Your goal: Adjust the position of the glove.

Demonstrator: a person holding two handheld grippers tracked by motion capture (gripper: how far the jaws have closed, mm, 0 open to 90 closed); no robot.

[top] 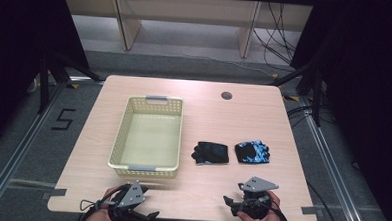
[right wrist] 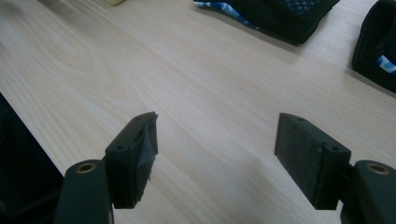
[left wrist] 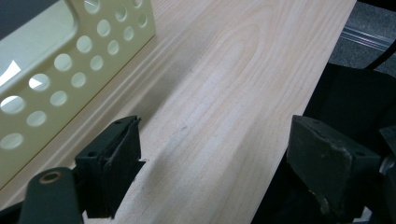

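1. The cream basket (top: 147,138) sits on the desk (top: 209,116) ahead of my left gripper (top: 129,207); its perforated walls and grey handles show in the high view, and nothing lies on its floor.
2. In the left gripper view the basket's near corner (left wrist: 56,79) rises just beyond my left-hand jaw, close to it but apart from it.
3. My left gripper rests low at the near edge of the desk, jaws spread wide with only bare wood between them.
4. My right gripper (top: 247,200) is held at the near edge too, well to the right of the left one, jaws spread and nothing between them.
5. The black glove (top: 210,152) lies flat on the desk ahead of my right gripper and a little to its left, between the basket and the second glove.
6. The black-and-blue glove (top: 252,152) lies straight ahead of my right gripper, just beside the black glove without touching it.
7. In the right gripper view one glove (right wrist: 280,14) lies at the top of the picture and the other (right wrist: 380,46) at the right edge, both well beyond my jaws, with open desk between.
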